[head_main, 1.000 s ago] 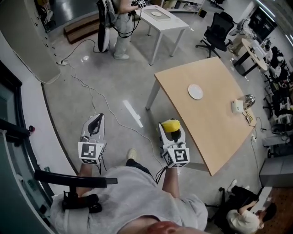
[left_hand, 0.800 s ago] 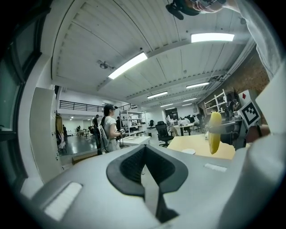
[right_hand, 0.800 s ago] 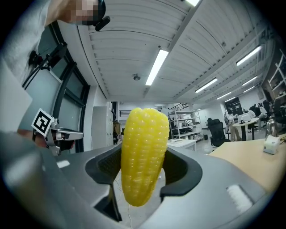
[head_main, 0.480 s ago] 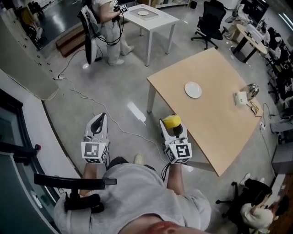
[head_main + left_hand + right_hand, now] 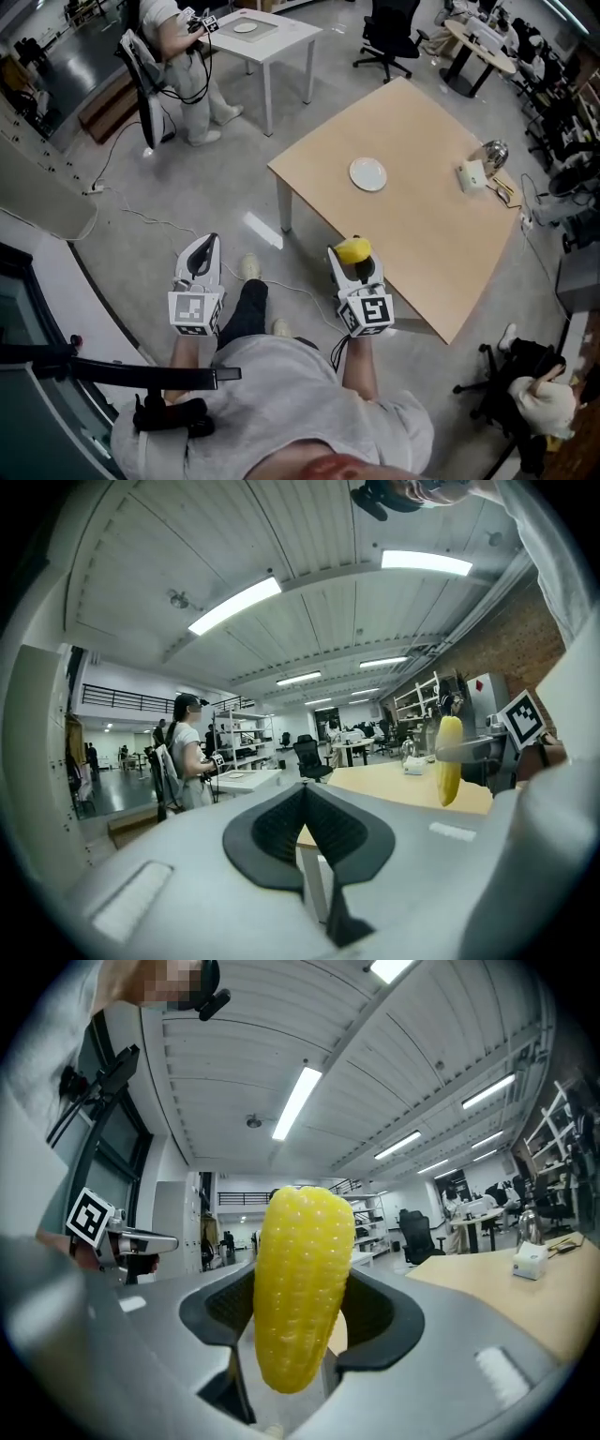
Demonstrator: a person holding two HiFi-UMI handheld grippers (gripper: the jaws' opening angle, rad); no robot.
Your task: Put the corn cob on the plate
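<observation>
Your right claw [image 5: 354, 263] clamps the corn cob [image 5: 352, 248] upright at the counter [image 5: 441, 253]'s near edge (left claw [image 5: 201, 246] closed, empty), plate [image 5: 367, 173] well apart.

Your head camera looks steeply down past your shoulders. It takes in the floor [image 5: 187, 187], your left gripper [image 5: 203, 246] and right gripper [image 5: 352, 258] close below, and the wooden tabletop [image 5: 422, 216] ahead to your right. The camera on each gripper sits right behind its jaws and faces roughly level, with much ceiling [image 5: 234, 536] above. All three views share the tabletop, and each gripper view catches the other gripper at its edge.
</observation>
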